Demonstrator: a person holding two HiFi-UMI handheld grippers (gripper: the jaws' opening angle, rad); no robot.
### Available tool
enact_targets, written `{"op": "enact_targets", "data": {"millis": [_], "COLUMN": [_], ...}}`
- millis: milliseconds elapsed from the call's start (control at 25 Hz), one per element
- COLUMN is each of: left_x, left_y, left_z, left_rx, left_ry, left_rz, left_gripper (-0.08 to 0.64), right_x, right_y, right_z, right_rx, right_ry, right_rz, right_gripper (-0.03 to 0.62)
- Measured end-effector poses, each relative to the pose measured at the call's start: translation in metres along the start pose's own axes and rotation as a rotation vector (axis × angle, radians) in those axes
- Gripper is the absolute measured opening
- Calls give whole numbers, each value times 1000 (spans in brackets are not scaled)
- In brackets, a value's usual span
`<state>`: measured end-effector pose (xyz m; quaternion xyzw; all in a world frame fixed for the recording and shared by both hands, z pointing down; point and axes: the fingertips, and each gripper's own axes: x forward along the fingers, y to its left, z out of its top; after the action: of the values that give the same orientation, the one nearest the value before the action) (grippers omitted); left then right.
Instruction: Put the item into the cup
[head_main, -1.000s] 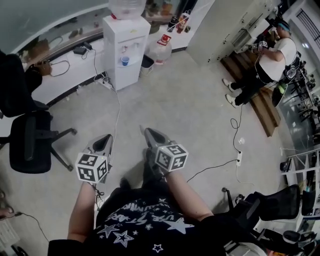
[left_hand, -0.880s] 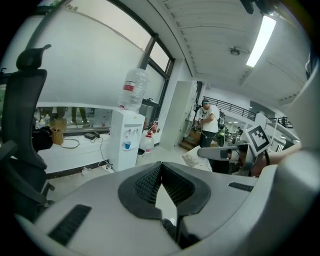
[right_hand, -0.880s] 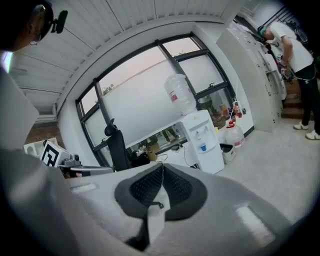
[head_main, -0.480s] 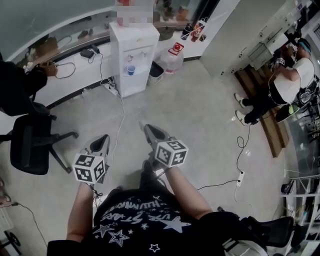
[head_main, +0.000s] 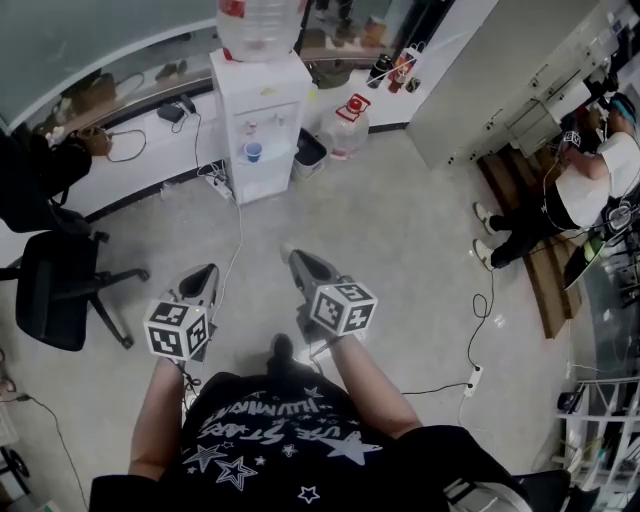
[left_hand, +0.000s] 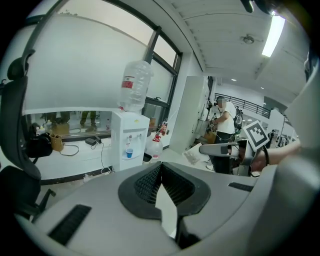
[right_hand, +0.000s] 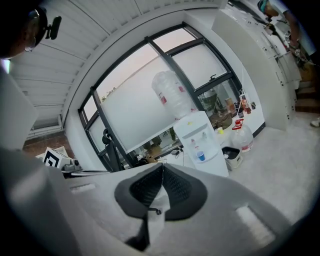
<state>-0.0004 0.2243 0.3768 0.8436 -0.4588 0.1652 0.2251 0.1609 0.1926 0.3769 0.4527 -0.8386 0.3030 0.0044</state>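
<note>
A small blue cup stands in the tap recess of a white water dispenser across the floor; it also shows as the blue cup in the left gripper view and the blue cup in the right gripper view. Both grippers are held at waist height, far short of the dispenser, pointing toward it. My left gripper is shut with nothing between its jaws. My right gripper is shut and empty too. No loose item for the cup shows in any view.
A black office chair stands left. Beside the dispenser are a dark bin and a water jug. A cable and a power strip lie on the floor. A person stands by wooden boards at right.
The person holding the grippers has walked on, so the floor and the room have shifted in the head view. Both grippers have stayed shut and in the same pose.
</note>
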Motion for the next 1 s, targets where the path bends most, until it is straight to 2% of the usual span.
{"op": "enact_targets", "data": {"millis": [240, 440, 720, 1000], "left_x": [28, 43, 71, 117], "left_y": [-13, -15, 10, 45], "left_z": [10, 11, 14, 33], "left_rx": [-25, -70, -100, -105], "left_ry": [-15, -1, 25, 37], "left_rz": [47, 64, 56, 15], "left_gripper": [6, 6, 6, 6], "right_x": [-2, 9, 36, 70], "right_y": [-43, -61, -70, -93], "right_z": [19, 22, 18, 35], "right_rx": [-5, 25, 95, 65], "right_ry": [12, 32, 65, 89], "right_rz": [24, 37, 31, -23], "right_gripper": [2, 2, 2, 2]}}
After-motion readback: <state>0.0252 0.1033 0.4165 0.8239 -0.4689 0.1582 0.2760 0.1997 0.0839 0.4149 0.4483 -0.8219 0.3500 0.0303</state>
